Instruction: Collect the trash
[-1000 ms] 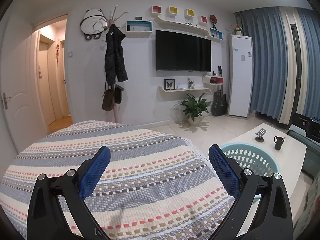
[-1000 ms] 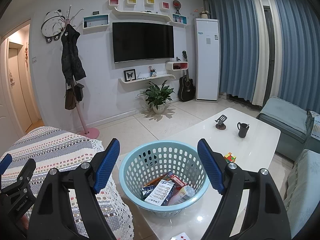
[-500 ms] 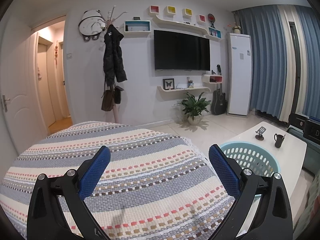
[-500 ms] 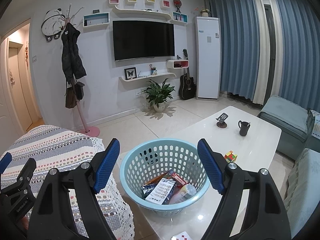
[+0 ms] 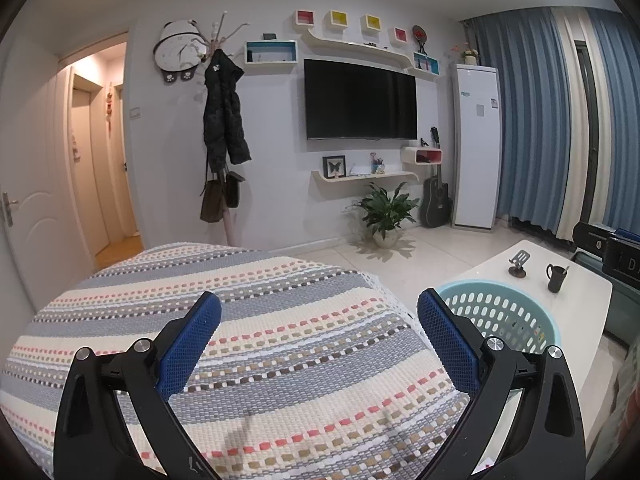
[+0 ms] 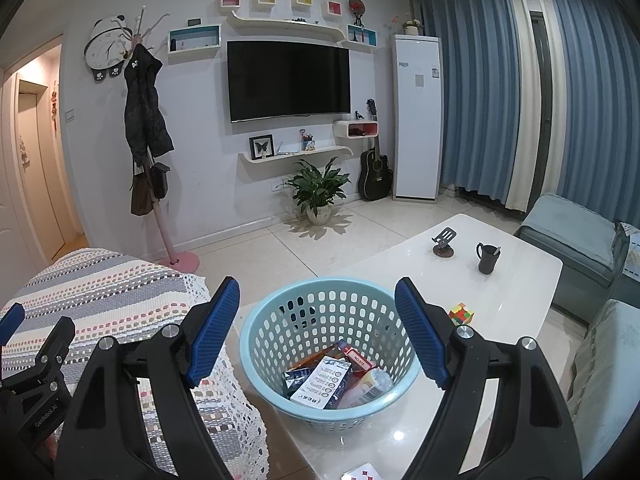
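A light blue plastic basket point(image 6: 256, 344) stands on the white coffee table point(image 6: 500, 292) and holds several pieces of trash: a white carton point(image 6: 322, 380), a red pack and a bottle. My right gripper point(image 6: 318, 320) is open and empty, held above the basket. My left gripper point(image 5: 318, 332) is open and empty above a striped knitted cover point(image 5: 260, 304). The basket also shows at the right of the left wrist view point(image 5: 516, 312). The left gripper's body shows at the lower left of the right wrist view.
On the table stand a black mug point(image 6: 488, 258), a phone stand point(image 6: 443, 242) and a colour cube point(image 6: 461, 314). A card lies at the table's near edge point(image 6: 360, 473). A grey sofa point(image 6: 568, 236) is on the right. A potted plant point(image 6: 318, 192) stands by the wall.
Both views have shifted only slightly; the grippers stay open and the basket contents are the same.
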The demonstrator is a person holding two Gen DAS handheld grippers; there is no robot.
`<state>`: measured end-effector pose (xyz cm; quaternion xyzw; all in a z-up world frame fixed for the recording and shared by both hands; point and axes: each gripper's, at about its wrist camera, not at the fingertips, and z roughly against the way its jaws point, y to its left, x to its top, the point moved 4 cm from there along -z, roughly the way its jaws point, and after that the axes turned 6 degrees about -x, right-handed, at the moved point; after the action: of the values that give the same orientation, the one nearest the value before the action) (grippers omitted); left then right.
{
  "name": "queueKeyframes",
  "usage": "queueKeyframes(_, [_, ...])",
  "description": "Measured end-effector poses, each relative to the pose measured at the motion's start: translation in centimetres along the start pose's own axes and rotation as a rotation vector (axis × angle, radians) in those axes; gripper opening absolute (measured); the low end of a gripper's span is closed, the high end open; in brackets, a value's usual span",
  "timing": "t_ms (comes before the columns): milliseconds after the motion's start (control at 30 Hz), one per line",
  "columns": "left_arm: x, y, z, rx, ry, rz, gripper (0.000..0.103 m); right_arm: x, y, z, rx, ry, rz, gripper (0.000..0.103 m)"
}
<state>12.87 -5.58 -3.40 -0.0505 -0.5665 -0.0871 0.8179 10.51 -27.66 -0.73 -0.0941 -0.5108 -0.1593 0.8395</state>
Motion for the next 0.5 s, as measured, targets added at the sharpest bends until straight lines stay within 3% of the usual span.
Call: queueKeyframes(500, [-0.08, -0.02, 0.09, 0.018, -0.003, -0.007, 0.096, -0.12, 0.0, -0.02, 0.003, 0.006, -0.003, 0.076])
